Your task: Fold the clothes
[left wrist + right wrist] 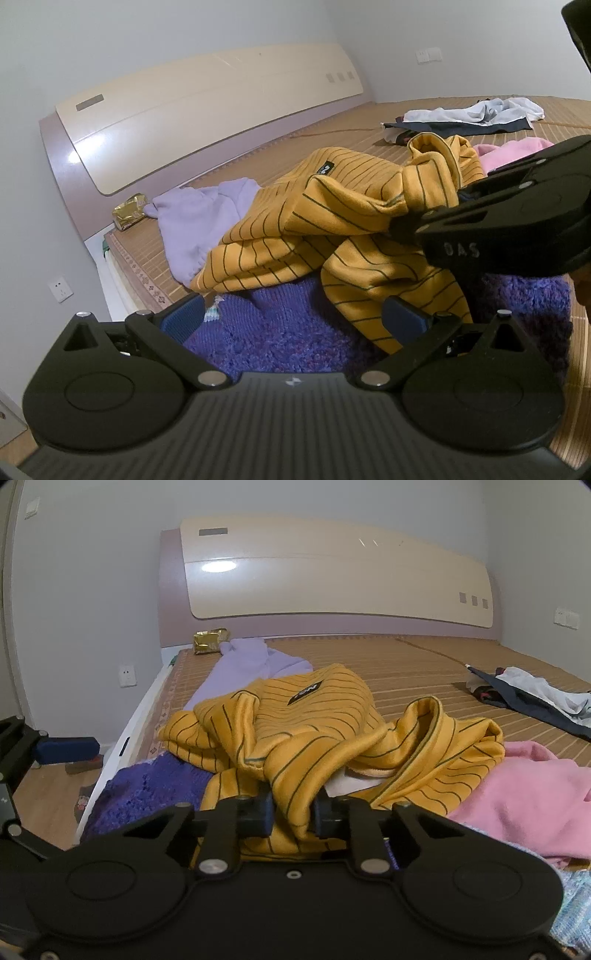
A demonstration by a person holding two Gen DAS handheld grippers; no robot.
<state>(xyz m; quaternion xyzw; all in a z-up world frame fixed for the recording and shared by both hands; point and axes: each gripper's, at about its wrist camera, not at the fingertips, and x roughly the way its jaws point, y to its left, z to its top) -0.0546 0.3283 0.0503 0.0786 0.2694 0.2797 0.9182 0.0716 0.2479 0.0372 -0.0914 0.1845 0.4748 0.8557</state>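
Yellow striped top [314, 716] crumpled on bamboo-mat bed [406, 664], over purple knit [280, 332], beside pink garment [535, 794]; cream headboard [332, 576] behind. Right gripper [293, 812] angled down, pinching a yellow fold. Left gripper [295, 317] spread, empty, over knit.

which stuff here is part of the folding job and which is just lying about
Part of the job:
- yellow striped garment, pinched in the right tongs
- left tongs, open over the purple knit
- lilac garment
- pink garment
- dark and white clothes

Just lying about:
- gold packet
- headboard
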